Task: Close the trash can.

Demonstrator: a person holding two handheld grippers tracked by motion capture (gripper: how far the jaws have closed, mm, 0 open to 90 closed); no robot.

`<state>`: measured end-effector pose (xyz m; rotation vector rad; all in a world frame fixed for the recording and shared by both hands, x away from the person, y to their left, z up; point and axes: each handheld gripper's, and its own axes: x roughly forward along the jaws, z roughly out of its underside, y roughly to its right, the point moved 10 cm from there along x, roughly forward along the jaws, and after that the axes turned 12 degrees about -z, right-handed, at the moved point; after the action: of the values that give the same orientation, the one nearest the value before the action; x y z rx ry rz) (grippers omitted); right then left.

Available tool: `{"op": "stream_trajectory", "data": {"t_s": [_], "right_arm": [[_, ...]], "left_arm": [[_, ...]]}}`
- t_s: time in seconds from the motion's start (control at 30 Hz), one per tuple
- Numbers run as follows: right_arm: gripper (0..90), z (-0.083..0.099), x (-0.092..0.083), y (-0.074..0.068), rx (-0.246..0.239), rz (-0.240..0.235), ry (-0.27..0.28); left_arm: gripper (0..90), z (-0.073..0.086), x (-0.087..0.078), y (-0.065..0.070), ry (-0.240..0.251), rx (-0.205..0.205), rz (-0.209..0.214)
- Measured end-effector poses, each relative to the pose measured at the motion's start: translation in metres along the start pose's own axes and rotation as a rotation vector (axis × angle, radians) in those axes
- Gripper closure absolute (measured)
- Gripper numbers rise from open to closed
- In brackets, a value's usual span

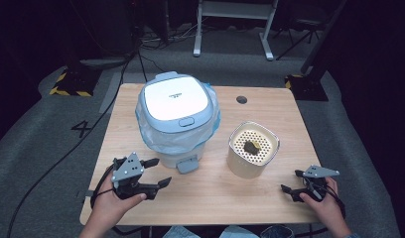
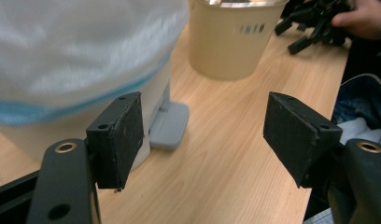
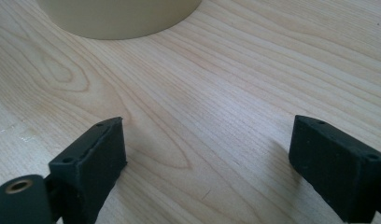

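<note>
Resting apart on the wooden table [image 1: 210,198], both grippers gape empty.
Left gripper [image 1: 158,173] sits near the lidded bin [image 1: 176,116]; right gripper [image 1: 291,182] lies right of the beige container [image 1: 252,151].

The big bin [image 1: 176,119] stands at the table's [image 1: 270,193] 10 o'clock, the cup [image 1: 252,149] at 3 o'clock. Bare wood lies between them and all along the near edge at 6 o'clock.
</note>
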<state>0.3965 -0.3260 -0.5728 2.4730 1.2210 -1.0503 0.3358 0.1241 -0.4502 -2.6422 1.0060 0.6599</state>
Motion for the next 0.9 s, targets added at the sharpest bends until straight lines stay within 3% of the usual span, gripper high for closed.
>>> {"op": "stream_trajectory", "data": {"t_s": [0.5,0.9], "right_arm": [[11.1,0.000,0.000,0.000,0.002,0.000,0.000],[11.1,0.000,0.000,0.000,0.002,0.001,0.001]], "left_arm": [[24.9,0.064,0.027,-0.015,-0.151,-0.071,-0.071],[23.7,0.097,0.049,-0.022,-0.300,-0.017,-0.130]]}}
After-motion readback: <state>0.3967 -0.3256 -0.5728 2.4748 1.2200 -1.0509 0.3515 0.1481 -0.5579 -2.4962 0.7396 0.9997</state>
